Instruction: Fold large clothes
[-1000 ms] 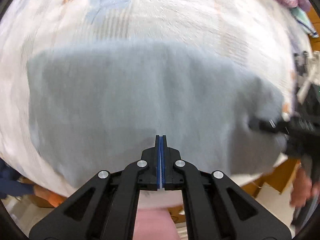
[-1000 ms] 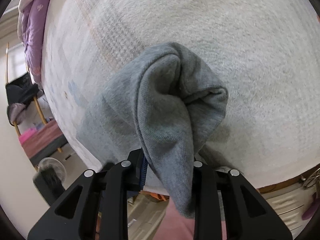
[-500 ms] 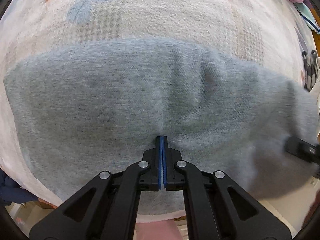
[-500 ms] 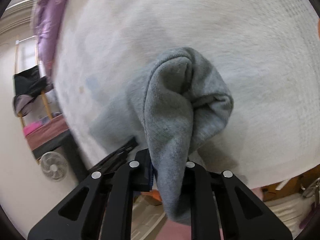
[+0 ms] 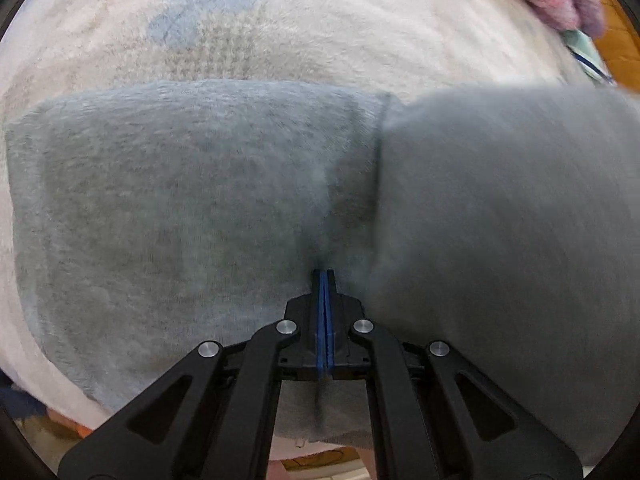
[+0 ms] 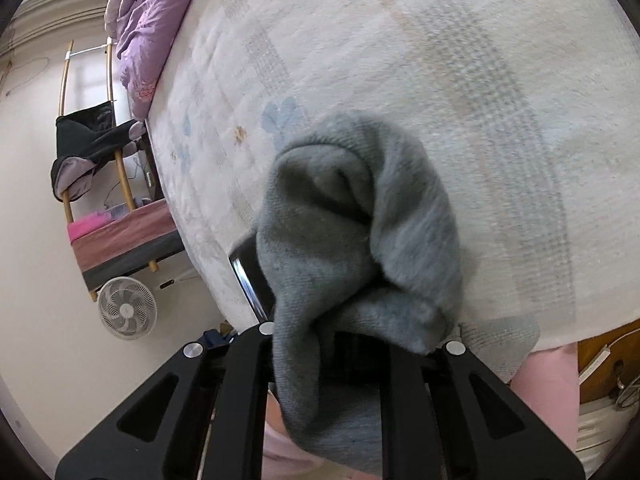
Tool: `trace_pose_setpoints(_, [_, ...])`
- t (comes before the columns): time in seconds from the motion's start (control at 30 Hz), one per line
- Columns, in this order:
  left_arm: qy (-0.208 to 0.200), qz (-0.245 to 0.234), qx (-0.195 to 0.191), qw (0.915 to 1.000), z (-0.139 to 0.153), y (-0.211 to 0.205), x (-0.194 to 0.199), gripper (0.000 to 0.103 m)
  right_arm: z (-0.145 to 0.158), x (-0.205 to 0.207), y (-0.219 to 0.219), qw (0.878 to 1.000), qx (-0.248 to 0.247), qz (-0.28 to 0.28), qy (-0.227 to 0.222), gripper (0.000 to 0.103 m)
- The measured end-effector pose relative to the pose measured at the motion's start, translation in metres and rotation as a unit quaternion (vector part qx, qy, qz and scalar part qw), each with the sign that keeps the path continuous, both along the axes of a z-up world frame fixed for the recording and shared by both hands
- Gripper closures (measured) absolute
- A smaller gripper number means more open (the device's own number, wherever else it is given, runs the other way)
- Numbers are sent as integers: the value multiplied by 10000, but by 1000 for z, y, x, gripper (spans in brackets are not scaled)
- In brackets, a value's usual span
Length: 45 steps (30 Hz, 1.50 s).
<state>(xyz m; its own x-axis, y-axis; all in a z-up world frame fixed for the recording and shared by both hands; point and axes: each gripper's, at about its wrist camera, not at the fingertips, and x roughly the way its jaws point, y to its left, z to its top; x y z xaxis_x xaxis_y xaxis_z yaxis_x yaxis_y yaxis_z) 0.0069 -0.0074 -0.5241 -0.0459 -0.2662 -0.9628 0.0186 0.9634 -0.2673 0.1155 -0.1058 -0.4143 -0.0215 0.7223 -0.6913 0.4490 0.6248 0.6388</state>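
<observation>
The grey garment [image 5: 192,216] lies spread on the bed [image 5: 360,32], and one part of it is lifted and hangs over its right side in the left wrist view. The left gripper [image 5: 324,280] has its jaws fully closed, and the tips press down on the cloth; whether cloth is pinched between them I cannot tell. The right gripper [image 6: 352,344] has its jaws closed on a bunched fold of the garment [image 6: 360,232], held above the bed. The bed has a pale fleece blanket [image 6: 440,60] with faint checks and blue flowers. A purple quilt [image 6: 148,20] lies at the far end. Beside the bed stand a white fan [image 6: 127,307] on the floor and a wooden rack [image 6: 116,152] with dark clothes.
</observation>
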Motion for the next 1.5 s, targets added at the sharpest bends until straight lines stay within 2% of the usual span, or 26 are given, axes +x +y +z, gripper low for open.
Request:
trace_pose_setpoints(0.13, [-9, -239, -239, 9994, 25, 35, -23, 100, 11, 5, 36, 9986, -455, 255, -12, 91])
trace_pose_setpoints(0.27, [-66, -201, -321, 9993, 50, 87, -42, 100, 4, 12, 89, 9955, -834, 429, 113, 91])
trace_pose_setpoints(0.47, [-31, 427, -545, 9976, 60, 190, -60, 99, -33, 24, 169, 9813, -1590, 1064, 214, 90])
trace_pose_setpoints(0.57, [118, 687, -397, 9968, 53, 236, -72, 99, -53, 31, 200, 9756, -1819, 1186, 332, 90])
trace_pose_setpoints(0.73, [288, 1144, -346, 9924, 50, 298, -95, 99, -74, 41, 238, 9738, -1753, 1387, 424, 89])
trace_pose_setpoints(0.8, [350, 1234, -346, 9911, 43, 307, -95, 99, -85, 44, 253, 9686, -1843, 1616, 422, 83])
trace_pose_setpoints(0.9, [471, 1136, -144, 9923, 36, 313, -96, 99, -106, 47, 265, 9638, -2050, 1557, 690, 64])
trace_pose_setpoints(0.93, [488, 1128, -105, 9924, 36, 316, -99, 99, -109, 48, 266, 9664, -1975, 1478, 723, 47])
trace_pose_setpoints(0.97, [483, 1163, -120, 9920, 34, 315, -94, 99, -112, 49, 269, 9730, -1676, 1397, 754, 25])
trace_pose_setpoints(1.0, [477, 1237, -164, 9910, 35, 318, -94, 98, -115, 48, 275, 9811, -1130, 1314, 865, 20])
trace_pose_setpoints(1.03, [471, 1304, -176, 9902, 34, 303, -93, 95, -116, 45, 283, 9846, -672, 1303, 956, 20])
trace_pose_setpoints(1.13, [418, 1455, -89, 9884, 45, 316, -97, 94, -112, 42, 293, 9788, -851, 1669, 824, 20])
trace_pose_setpoints(1.27, [304, 1591, -42, 9868, 63, 325, -94, 94, -97, 39, 277, 9825, -430, 1671, 699, 20])
trace_pose_setpoints(1.3, [251, 1549, -7, 9876, 64, 328, -89, 94, -85, 39, 268, 9821, -430, 1752, 541, 20])
trace_pose_setpoints(1.4, [23, 1363, 66, 9906, 97, 318, -76, 94, -40, 41, 251, 9808, -477, 1884, -132, 22])
trace_pose_setpoints(1.43, [-64, 1284, 70, 9917, 104, 313, -70, 94, -23, 39, 240, 9814, -430, 1832, -376, 27])
trace_pose_setpoints(1.47, [-173, 1176, 78, 9929, 106, 297, -58, 94, -3, 38, 223, 9823, -429, 1689, -688, 38])
trace_pose_setpoints(1.5, [-282, 1053, 57, 9940, 110, 282, -47, 94, 7, 36, 211, 9820, -541, 1602, -838, 45])
